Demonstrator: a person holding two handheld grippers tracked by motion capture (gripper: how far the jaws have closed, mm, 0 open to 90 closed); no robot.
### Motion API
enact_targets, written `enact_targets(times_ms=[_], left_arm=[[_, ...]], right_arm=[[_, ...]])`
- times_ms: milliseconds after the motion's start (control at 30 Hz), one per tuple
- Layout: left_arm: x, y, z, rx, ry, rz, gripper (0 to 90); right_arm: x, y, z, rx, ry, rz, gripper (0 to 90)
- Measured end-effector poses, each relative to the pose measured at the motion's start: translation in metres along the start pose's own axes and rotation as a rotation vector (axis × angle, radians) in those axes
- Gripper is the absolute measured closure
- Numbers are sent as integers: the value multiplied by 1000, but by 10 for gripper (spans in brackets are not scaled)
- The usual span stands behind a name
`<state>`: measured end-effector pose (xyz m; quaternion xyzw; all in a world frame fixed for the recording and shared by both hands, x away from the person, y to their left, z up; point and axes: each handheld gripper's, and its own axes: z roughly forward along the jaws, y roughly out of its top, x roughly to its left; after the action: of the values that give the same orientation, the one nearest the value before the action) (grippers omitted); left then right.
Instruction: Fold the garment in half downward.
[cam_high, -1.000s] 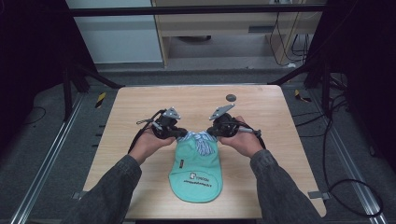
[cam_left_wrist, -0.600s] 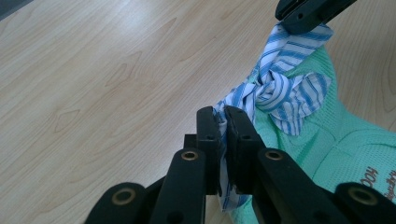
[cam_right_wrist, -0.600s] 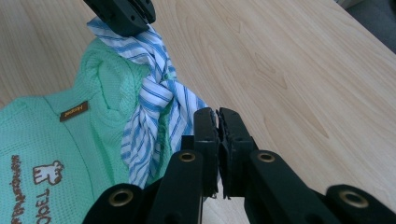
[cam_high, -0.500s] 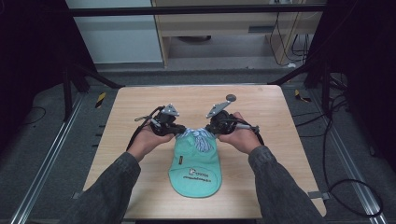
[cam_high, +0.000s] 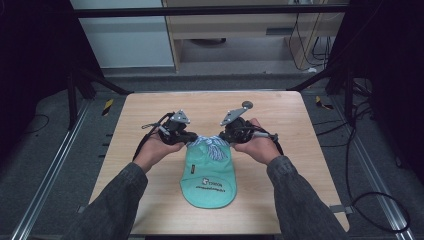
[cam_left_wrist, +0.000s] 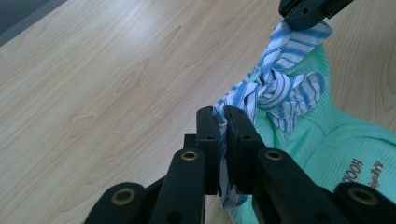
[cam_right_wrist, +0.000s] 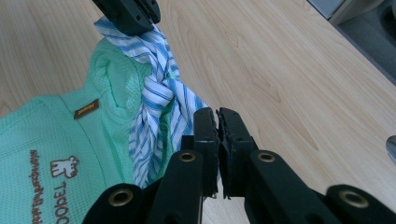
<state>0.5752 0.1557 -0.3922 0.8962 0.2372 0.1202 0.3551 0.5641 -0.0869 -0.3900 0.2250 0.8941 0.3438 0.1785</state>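
I've got a mint-green mesh garment (cam_high: 209, 172) lying flat on the wooden table (cam_high: 300, 165), near the middle, hem end toward me. It looks like a small knit top: waffle-textured fabric, dark printed logo and lettering on the front, and a small brown label near the neck in the right gripper view. At the far (neck) end is a blue-and-white striped tie (cam_left_wrist: 273, 88), a thin woven strip twisted into a knot over the collar, with its two tails running out left and right.

Left gripper (cam_high: 192, 137): jaws nearly closed, pinching the left tail of the striped tie. In the left gripper view the striped cloth is clamped between the two black pads, with a bit hanging below them. The knot sits just beyond the fingertips and to their right, with the green fabric under it.

Right gripper (cam_high: 224, 136): jaws drawn almost together. In the right gripper view the striped tail (cam_right_wrist: 159, 116) runs down along the left side of the pads and disappears behind them; I can't tell whether cloth is actually caught between them. The knot lies ahead and to the left of the tips.

From the high view both grippers face each other across the collar, tips just beside the knot, my hands resting on either side of the garment. A small dark round object (cam_high: 247, 105) sits on the table farther back, well apart.
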Motion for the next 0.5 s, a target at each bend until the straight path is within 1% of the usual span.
enact_targets(times_ms=[67,200,267,500], left_arm=[[0,4,-2,3,7,15,848],[2,8,-5,5,9,28,848],[3,9,-5,2,13,24,848],[5,12,-8,-4,35,22,848]], right_arm=[[-1,1,-2,4,-2,-5,865],[-4,4,-4,5,-10,-11,865],[-4,6,-5,2,-13,-9,865],[-6,12,-7,-2,-26,-29,866]])
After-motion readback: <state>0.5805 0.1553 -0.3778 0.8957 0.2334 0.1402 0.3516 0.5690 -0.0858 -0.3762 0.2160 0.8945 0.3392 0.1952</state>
